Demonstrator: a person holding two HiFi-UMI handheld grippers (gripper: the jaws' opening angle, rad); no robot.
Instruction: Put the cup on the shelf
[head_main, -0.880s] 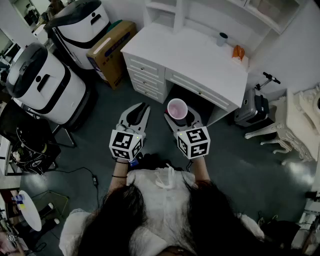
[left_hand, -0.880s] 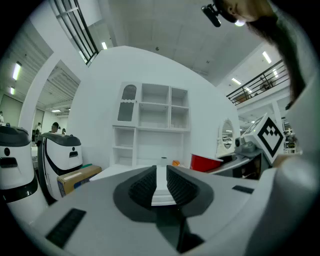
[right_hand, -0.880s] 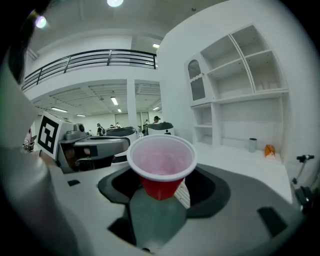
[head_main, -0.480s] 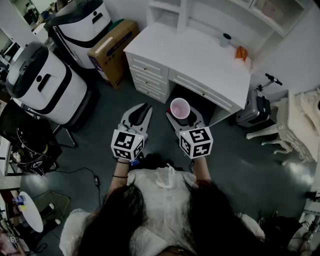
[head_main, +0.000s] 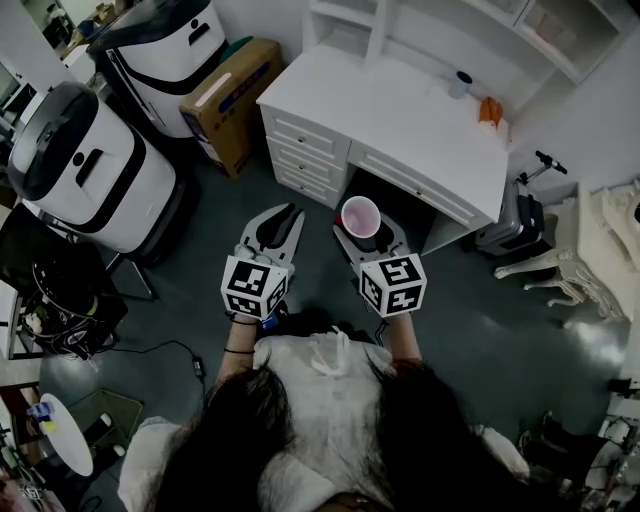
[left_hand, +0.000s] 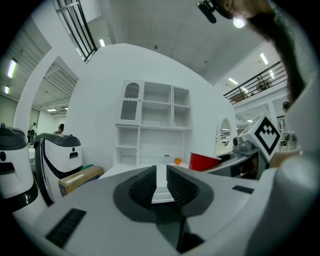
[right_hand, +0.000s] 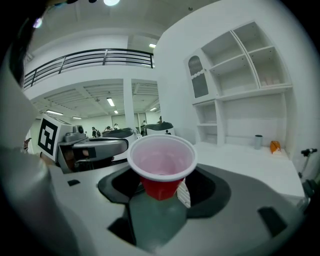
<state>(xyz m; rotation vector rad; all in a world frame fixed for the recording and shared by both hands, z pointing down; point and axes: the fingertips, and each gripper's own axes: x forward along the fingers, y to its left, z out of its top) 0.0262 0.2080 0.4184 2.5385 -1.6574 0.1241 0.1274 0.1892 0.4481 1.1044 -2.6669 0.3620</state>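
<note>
A red cup (head_main: 360, 216) with a pale inside stands upright between the jaws of my right gripper (head_main: 361, 224), which is shut on its lower part (right_hand: 161, 162). In front of me is a white desk (head_main: 400, 110), with the white shelf unit (head_main: 400, 20) above its back edge. The shelf's compartments (right_hand: 240, 75) show beyond the cup in the right gripper view. My left gripper (head_main: 283, 218) is held level beside the right one, jaws together and nothing in them (left_hand: 161, 186). In the left gripper view the cup (left_hand: 204, 161) shows at the right.
Two white machines (head_main: 90, 170) (head_main: 165, 50) and a cardboard box (head_main: 228, 100) stand at the left. A small grey cup (head_main: 460, 83) and an orange thing (head_main: 489, 108) sit on the desk's far right. A grey suitcase (head_main: 510, 225) and an ornate white chair (head_main: 590, 260) are at the right.
The desk has slid slightly to the right in the head view. Both grippers keep their pose, and the cup stays in the right one.
</note>
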